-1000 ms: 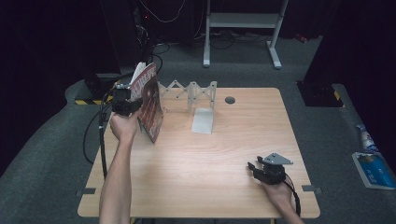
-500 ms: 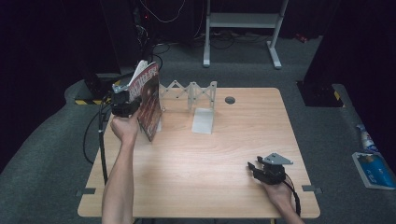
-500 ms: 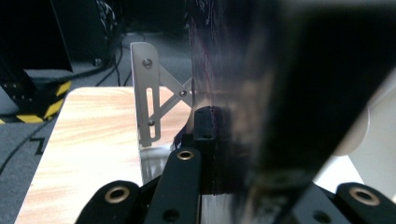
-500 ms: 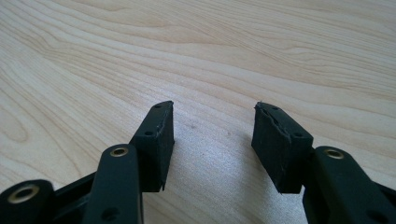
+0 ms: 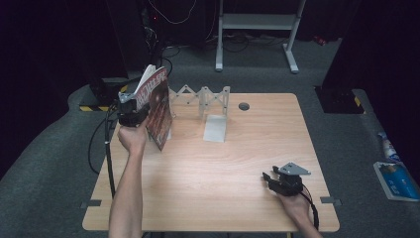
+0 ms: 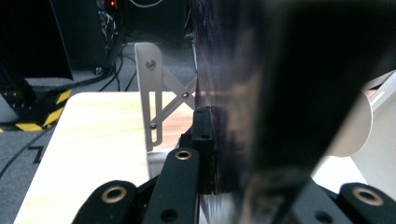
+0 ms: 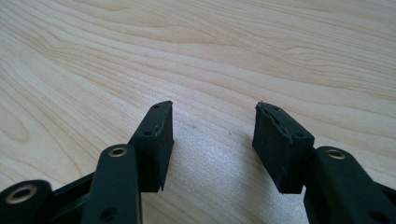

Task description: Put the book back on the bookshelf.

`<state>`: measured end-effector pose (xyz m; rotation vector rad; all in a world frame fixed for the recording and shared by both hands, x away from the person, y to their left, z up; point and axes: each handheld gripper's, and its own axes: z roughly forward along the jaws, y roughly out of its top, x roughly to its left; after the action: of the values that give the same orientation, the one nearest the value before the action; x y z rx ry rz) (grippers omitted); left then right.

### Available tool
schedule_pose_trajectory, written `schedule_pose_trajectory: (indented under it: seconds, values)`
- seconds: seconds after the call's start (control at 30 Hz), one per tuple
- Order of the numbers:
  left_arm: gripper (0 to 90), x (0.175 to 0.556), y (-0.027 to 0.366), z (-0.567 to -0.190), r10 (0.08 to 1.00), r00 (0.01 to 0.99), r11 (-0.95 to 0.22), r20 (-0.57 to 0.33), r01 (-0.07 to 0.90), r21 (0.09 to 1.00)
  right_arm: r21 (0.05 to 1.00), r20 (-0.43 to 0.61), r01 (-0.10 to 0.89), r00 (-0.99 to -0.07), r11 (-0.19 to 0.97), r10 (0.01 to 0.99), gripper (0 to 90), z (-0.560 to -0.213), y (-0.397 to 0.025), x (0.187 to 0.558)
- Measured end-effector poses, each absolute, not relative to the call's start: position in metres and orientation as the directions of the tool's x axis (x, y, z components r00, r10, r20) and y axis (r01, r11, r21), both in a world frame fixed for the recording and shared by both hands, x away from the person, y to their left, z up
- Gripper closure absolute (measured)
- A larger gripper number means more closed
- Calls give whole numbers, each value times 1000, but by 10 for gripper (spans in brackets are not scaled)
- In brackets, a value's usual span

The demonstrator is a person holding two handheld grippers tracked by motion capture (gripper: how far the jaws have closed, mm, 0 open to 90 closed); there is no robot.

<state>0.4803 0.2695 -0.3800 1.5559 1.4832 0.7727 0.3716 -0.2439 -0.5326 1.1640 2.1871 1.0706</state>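
A red-covered book (image 5: pixel 157 106) stands upright and slightly fanned at the table's back left, with my left gripper (image 5: pixel 132 110) shut on its lower edge. In the left gripper view the dark cover (image 6: pixel 224 70) sits clamped between the jaws of that gripper (image 6: pixel 233 158), just right of the white folding rack's end post (image 6: pixel 152 93). The zigzag rack (image 5: pixel 200 99) runs along the back edge, and a white flat plate (image 5: pixel 215 128) lies at its foot. My right gripper (image 5: pixel 270 178) rests open on the wood near the front right, with only bare table (image 7: pixel 233 46) between the jaws (image 7: pixel 212 140).
A dark round grommet (image 5: pixel 243 106) sits in the tabletop at the back centre. Cables trail off the table's left side (image 5: pixel 101 144). On the floor, a metal stand (image 5: pixel 257 29) is behind the table and a blue packet (image 5: pixel 396 178) lies at the right.
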Motion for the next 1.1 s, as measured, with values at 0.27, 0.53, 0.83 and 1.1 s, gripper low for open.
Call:
schedule_pose_trajectory:
  seconds: [0.27,0.53,0.83,1.1]
  values:
    - [793,479,278,-381,993,86,28,-83,506,862,796,-19,497,-549,344,836,471,-533,-244,371]
    - [764,480,283,-383,993,69,47,-99,536,843,797,-19,497,-547,343,837,471,-533,-243,371]
    - [727,479,284,-382,991,81,40,-102,553,833,797,-18,497,-547,342,837,469,-533,-243,371]
    - [702,472,288,-377,993,68,41,-95,559,828,797,-17,497,-548,342,836,468,-533,-243,371]
